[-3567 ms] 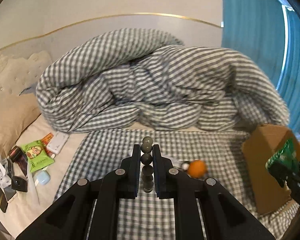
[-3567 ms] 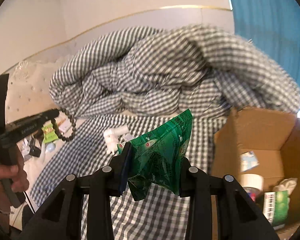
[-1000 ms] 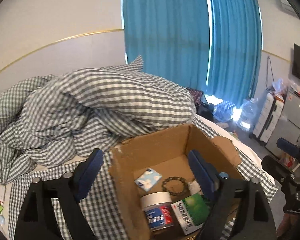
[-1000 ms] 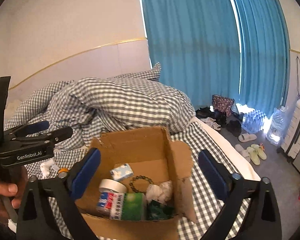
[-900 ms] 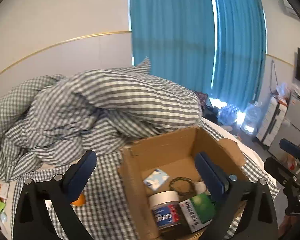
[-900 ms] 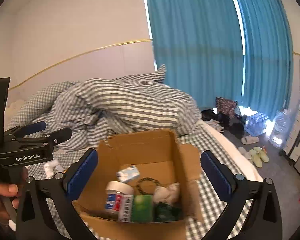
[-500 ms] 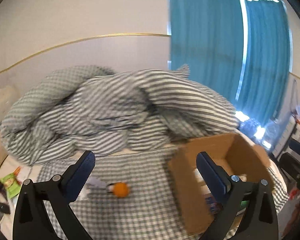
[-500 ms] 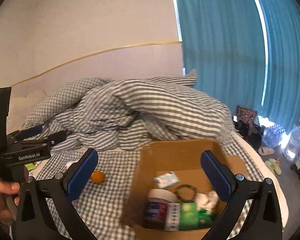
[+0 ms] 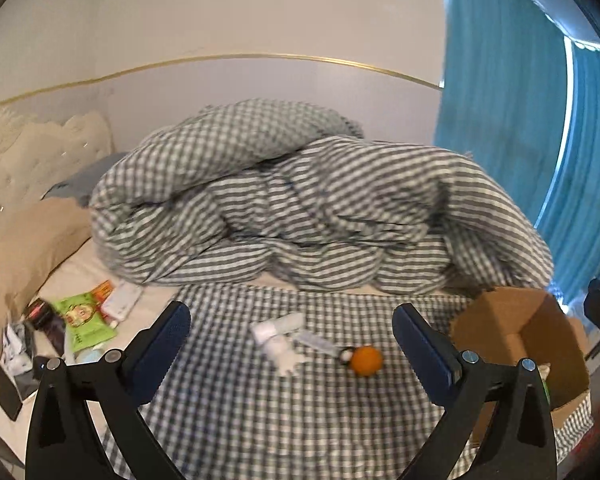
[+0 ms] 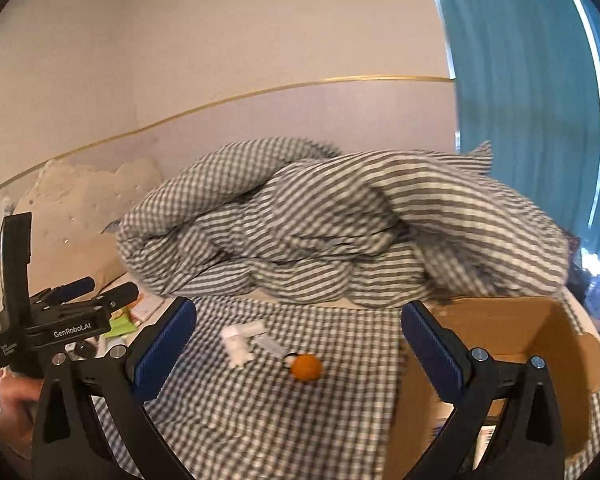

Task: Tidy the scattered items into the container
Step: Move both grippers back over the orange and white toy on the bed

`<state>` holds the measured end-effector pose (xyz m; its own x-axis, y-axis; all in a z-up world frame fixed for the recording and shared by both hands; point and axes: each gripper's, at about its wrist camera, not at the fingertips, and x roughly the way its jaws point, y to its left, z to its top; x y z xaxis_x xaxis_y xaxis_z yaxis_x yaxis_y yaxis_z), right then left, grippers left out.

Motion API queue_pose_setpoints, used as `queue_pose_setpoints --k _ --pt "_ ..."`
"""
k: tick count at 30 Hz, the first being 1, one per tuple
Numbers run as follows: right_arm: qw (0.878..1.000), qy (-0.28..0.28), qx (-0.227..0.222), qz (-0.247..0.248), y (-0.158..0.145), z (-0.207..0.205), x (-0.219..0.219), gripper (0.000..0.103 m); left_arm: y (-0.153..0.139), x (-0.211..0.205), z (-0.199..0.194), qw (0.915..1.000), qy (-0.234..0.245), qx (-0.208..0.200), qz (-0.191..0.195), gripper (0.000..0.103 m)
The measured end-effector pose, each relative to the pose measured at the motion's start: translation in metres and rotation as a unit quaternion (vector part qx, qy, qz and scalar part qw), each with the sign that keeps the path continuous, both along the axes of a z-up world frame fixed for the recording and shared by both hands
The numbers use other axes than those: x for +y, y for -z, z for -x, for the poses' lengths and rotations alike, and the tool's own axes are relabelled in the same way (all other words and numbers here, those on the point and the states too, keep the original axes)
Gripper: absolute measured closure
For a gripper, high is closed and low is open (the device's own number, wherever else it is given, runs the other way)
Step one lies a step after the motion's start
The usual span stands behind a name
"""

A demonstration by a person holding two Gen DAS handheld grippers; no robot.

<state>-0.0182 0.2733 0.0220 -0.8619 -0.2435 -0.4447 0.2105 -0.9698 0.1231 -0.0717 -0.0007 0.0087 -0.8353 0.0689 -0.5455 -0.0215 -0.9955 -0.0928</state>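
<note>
On checked sheet (image 9: 260, 408) | orange ball (image 9: 365, 360) blurred | box (image 10: 500, 332) contents hidden

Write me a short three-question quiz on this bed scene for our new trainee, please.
1. True or false: both grippers, left and right, are open and empty.
2. Which lies nearest the orange ball on the checked sheet? A) the green packet B) the white bottle C) the phone
3. Fill in: in the left wrist view the cardboard box stands to the ___ of the ball.

Key: 1 true; 2 B; 3 right.
</note>
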Motion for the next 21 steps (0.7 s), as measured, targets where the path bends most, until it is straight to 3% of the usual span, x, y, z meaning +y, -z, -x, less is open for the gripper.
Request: queue_pose_setpoints --k 9,21 --pt "0.999 -0.022 -0.025 -0.024 0.032 0.028 -0.041 0.0 0.042 -0.048 0.023 0.9983 -0.042 -0.035 -0.022 0.0" --pt "0.995 -0.006 -0.094 -0.022 0.112 0.096 -0.032 0.0 0.128 -0.047 0.081 0.993 -0.059 -0.101 -0.016 0.0"
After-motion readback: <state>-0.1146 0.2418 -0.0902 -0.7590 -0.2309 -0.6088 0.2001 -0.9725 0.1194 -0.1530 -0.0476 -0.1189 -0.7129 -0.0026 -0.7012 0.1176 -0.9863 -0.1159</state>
